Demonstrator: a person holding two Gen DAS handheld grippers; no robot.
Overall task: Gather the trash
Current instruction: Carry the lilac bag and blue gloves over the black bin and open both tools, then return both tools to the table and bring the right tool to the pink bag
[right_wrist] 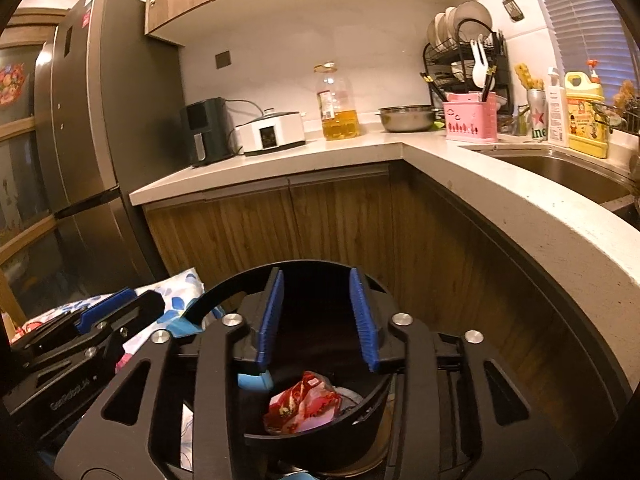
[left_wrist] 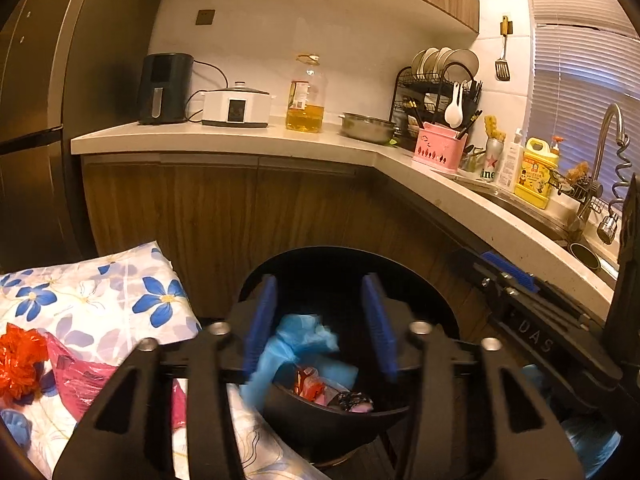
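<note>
The left gripper [left_wrist: 320,320] hangs over a black bin [left_wrist: 332,420] with its blue pads [left_wrist: 262,320] spread apart; a crumpled blue plastic bag [left_wrist: 296,344] lies loose between and below them, draped over the near-left rim of the bin, and neither pad presses on it. The right gripper [right_wrist: 318,316] hangs over the same bin [right_wrist: 320,432], its own blue pads [right_wrist: 270,320] also parted with nothing between them. Inside the bin lies a crumpled red and white wrapper [right_wrist: 304,404] on top of other scraps, and a bit of the blue bag [right_wrist: 256,380] shows at the bin's left rim. In the right wrist view the left gripper [right_wrist: 108,308] appears at the left edge, just beside the bin. Left of the bin is a surface covered by a white cloth with blue flowers [left_wrist: 100,300], and on it lie a crumpled orange-red plastic wad [left_wrist: 18,364] and a pink bag [left_wrist: 84,380]. Behind the bin stand wooden cabinets [right_wrist: 280,224] under a pale counter [right_wrist: 280,164]. On the counter are a dark air fryer [right_wrist: 208,132], a white cooker [right_wrist: 272,132], a bottle of oil [right_wrist: 338,108], a metal bowl [right_wrist: 406,118], a pink basket [right_wrist: 472,118] and a dish rack [right_wrist: 464,52]; a sink [right_wrist: 568,176] lies to the right, a fridge [right_wrist: 92,140] to the left
</note>
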